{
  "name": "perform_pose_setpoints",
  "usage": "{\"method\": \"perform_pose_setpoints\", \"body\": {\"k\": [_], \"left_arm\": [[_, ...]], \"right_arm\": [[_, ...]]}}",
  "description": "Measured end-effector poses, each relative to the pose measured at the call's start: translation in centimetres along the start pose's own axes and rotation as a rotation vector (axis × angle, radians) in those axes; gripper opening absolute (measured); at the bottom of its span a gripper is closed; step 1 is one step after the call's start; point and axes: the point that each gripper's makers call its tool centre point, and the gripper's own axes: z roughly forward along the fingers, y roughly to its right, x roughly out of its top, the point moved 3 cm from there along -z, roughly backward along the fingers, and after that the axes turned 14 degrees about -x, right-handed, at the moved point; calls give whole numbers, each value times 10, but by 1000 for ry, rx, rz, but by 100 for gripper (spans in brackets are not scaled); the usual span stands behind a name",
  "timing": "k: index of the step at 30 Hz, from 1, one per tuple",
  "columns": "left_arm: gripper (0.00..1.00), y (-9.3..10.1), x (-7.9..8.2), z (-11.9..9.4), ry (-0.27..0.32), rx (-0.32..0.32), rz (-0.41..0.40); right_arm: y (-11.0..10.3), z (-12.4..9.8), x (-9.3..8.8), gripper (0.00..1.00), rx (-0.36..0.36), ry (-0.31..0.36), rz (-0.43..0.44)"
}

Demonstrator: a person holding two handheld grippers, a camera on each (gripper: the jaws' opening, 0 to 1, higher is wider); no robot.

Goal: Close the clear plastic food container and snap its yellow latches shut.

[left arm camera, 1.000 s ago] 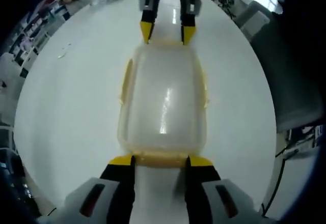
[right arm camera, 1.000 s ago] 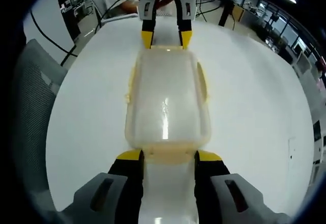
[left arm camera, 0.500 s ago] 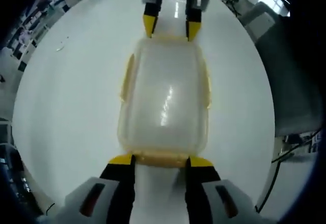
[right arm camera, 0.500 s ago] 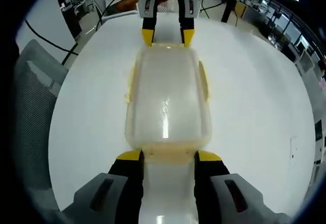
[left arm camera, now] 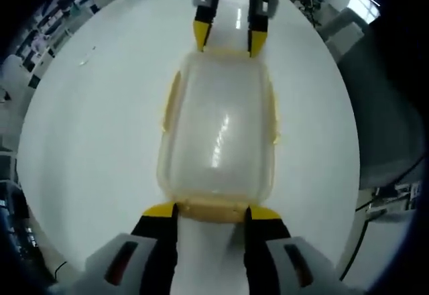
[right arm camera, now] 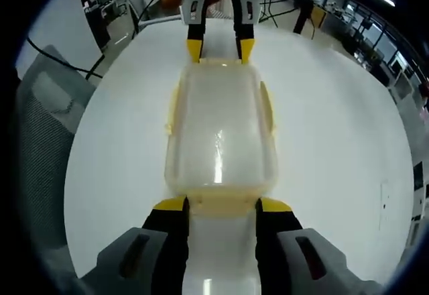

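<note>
Both tongs, left (left arm camera: pixel 204 209) and right (right arm camera: pixel 221 204), spread wide at opposite yellow end latches of cloudy, round-cornered plastic container (left arm camera: pixel 218 131).

A round, glossy white tabletop (left arm camera: pixel 87 121) carries a clear food container (left arm camera: pixel 218 131) with yellow latches, lid on, lying near its middle, well apart from every edge.

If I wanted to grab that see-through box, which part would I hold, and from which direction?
Probably by its short ends. The clear container is long and lies flat on the white table, with yellow latches running along its long sides. Each hand-held gripper, left and right, meets one short end with open jaws straddling the yellow end tab, so coming in endwise looks easiest.
</note>
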Motion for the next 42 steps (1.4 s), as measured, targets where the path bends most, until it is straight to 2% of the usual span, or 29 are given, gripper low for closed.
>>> {"method": "perform_pose_setpoints", "body": {"k": [4, 10, 18, 32, 42], "left_arm": [[34, -2, 4, -9, 10, 17, 9], [34, 3, 18, -20, 21, 4, 6], [34, 5, 32, -34, 31, 30, 10], [33, -4, 38, -64, 2, 58, 27], [33, 2, 47, -65, 7, 55, 28]], "right_arm": [[2, -7, 0, 36, -3, 25, 30], [5, -14, -6, 35, -3, 27, 27], [13, -35, -7, 35, -11, 68, 25], [27, -57, 10, 35, -42, 97, 64], [25, -62, 1, 35, -39, 84, 64]]}}
